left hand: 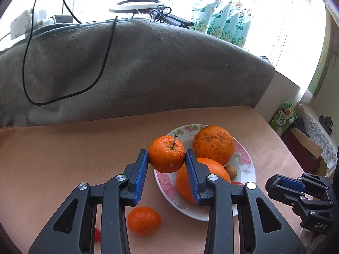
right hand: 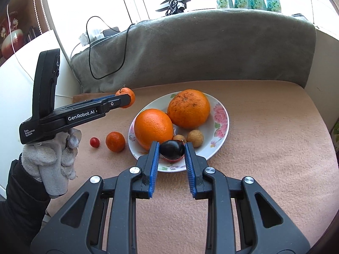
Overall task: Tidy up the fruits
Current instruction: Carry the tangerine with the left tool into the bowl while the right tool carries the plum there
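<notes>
My left gripper (left hand: pixel 166 158) clamps a stemmed tangerine (left hand: pixel 166 154) above the floral plate's (right hand: pixel 222 124) left rim; my right gripper (right hand: pixel 172 150) pinches a dark fruit (right hand: pixel 171 148), perhaps a grape, over its near rim.

Peach cloth-covered table (right hand: pixel 264 148): floral plate (right hand: pixel 222 127), mandarin (right hand: pixel 115 141), cherry tomato (right hand: pixel 94 142).

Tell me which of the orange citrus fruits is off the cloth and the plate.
The small stemmed mandarin, clamped in the left gripper. The two big oranges sit on the plate; the other mandarin lies on cloth.

Glossy ceramic plate (right hand: pixel 220 127), pebbly-skinned orange (right hand: pixel 188 109), matt fuzzy cloth (right hand: pixel 264 169)
</notes>
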{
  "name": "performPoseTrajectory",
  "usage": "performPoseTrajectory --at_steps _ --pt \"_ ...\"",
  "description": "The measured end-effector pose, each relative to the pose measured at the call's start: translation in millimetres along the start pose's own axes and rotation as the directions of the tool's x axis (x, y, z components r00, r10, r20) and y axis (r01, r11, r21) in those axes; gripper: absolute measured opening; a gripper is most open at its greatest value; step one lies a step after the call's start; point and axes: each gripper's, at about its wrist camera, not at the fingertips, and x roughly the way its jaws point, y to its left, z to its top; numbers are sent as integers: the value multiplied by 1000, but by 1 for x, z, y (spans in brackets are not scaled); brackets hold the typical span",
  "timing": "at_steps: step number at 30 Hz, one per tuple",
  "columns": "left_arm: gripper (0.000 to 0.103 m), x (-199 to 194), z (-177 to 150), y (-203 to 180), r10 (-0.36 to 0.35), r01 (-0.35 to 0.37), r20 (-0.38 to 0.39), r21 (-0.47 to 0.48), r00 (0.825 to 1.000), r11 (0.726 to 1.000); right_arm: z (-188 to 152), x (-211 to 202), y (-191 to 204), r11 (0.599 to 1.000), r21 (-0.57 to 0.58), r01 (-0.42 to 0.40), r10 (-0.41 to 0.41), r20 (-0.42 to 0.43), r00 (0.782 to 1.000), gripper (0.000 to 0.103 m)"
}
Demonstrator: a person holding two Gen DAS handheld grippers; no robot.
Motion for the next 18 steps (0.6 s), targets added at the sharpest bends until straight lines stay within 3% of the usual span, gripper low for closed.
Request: performPoseTrajectory --at_steps 18 --pt "35 25 14 -12 -19 19 -26 24 999 1000 8 19 -15 1000 29 0 0 -19 1000 25"
